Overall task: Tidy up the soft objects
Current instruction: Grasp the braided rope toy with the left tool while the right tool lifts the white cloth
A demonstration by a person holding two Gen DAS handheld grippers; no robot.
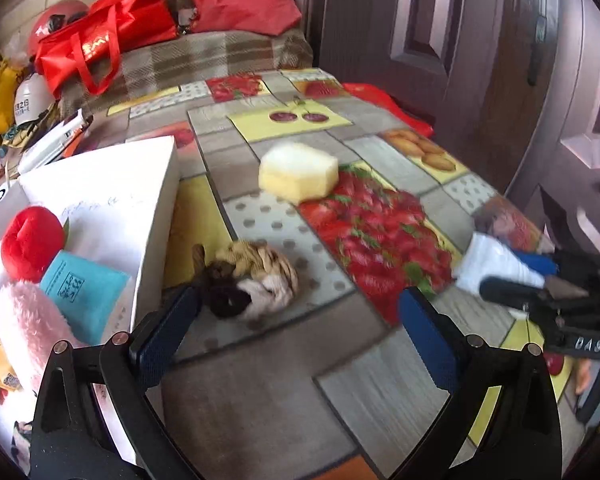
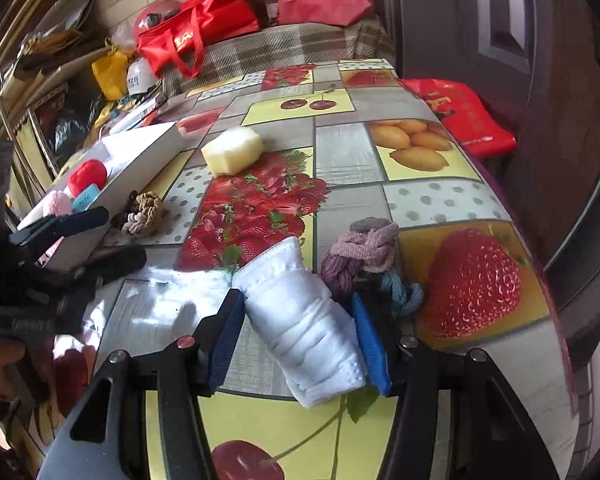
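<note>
My right gripper (image 2: 296,336) is shut on a rolled white cloth (image 2: 300,320), held just above the table; it also shows in the left wrist view (image 1: 496,264). My left gripper (image 1: 296,312) is open and empty, just in front of a brown and beige knot of hair ties (image 1: 252,280), also seen in the right wrist view (image 2: 140,214). A yellow sponge (image 1: 298,172) (image 2: 232,150) lies mid-table. A pink, purple and blue knot of hair ties (image 2: 368,264) lies beside the white cloth. A white box (image 1: 148,184) (image 2: 148,148) holds a red plush (image 1: 30,240), a teal pad (image 1: 80,292) and a pink plush (image 1: 32,328).
The table has a fruit-print cloth (image 2: 380,152). Its right edge drops toward a red bag (image 2: 468,116) and a wooden door (image 1: 460,40). Behind the table is a plaid-covered couch (image 1: 220,56) with red bags (image 1: 100,40). Clutter fills the left side (image 2: 60,92).
</note>
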